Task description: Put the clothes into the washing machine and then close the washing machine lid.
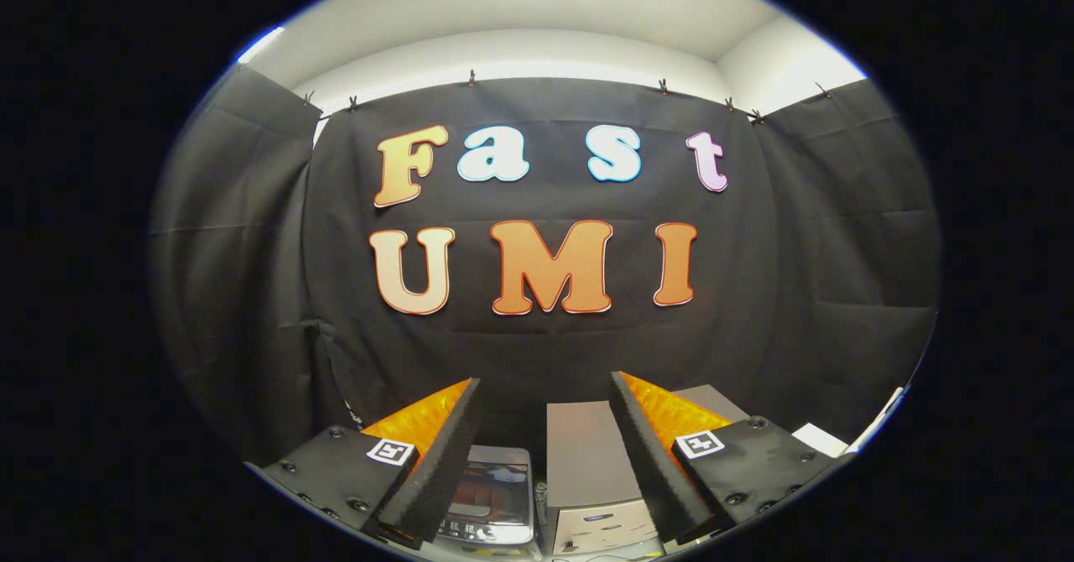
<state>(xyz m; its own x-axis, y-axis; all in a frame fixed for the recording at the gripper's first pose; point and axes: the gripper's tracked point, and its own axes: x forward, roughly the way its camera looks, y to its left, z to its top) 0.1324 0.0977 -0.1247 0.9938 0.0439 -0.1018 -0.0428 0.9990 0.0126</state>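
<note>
Booth wall (537, 352): black cloth across the middle of the frame, from upper left to upper right; your gripper looks level at it, well above the appliances.
Grey box unit (587, 453): lower centre-right, just beyond and partly behind the right finger; top face flat, front panel at the very bottom.
Washing machine (493, 495): lower centre, seen in the gap next to the left finger. The lid looks glossy and lies flat, so judged closed; something dark reddish shows on or through it, and you cannot tell whether that is cloth or a reflection.
Clothes: none that you can make out for certain.
Gripper (545, 394): fingers spread wide, nothing between them, holding nothing.
Step in hand: the scene fits either clothes waiting elsewhere with the lid to be opened, or clothes inside and the lid shut again.
Next move: calls for tilting the view down to check the drum and table.
</note>
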